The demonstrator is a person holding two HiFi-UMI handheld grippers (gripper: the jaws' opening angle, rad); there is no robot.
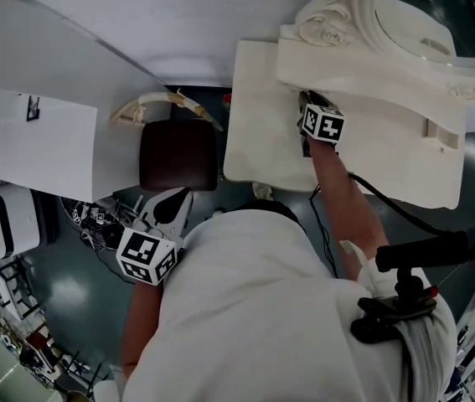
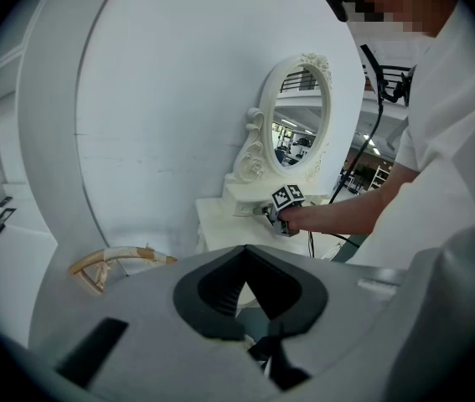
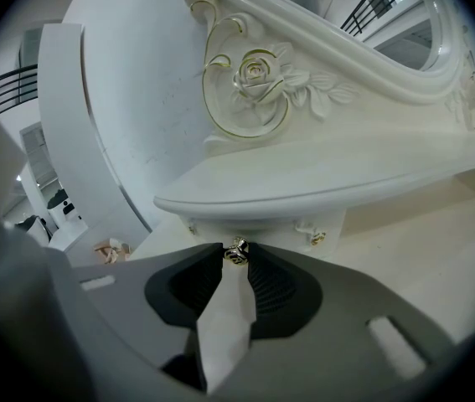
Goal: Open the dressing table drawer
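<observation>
My right gripper (image 1: 307, 105) is stretched out to the far right over the dressing table (image 1: 258, 145), its marker cube above the cream tabletop and its tip tucked beneath the raised shelf (image 3: 321, 178) that carries the oval mirror (image 3: 405, 36). In the right gripper view the two jaws pinch a small brass-coloured knob (image 3: 236, 250), which sits right at their tips with a dark pad touching it on either side. That knob belongs to the little drawer (image 3: 266, 226) under the shelf, whose white front stands back beneath the shelf's overhanging edge, just above the tabletop. A second knob (image 3: 317, 238) shows on the same front to the right, clear of my jaws. Above the shelf a carved rose (image 3: 256, 72) with gilt scrolls decorates the mirror's foot. My left gripper (image 2: 242, 251) hangs low at my near left, well apart from the table and pointing towards it; its jaws are pressed together at the tips with nothing between them. A stool (image 1: 178, 155) with a dark brown seat stands on the floor just left of the table.
</observation>
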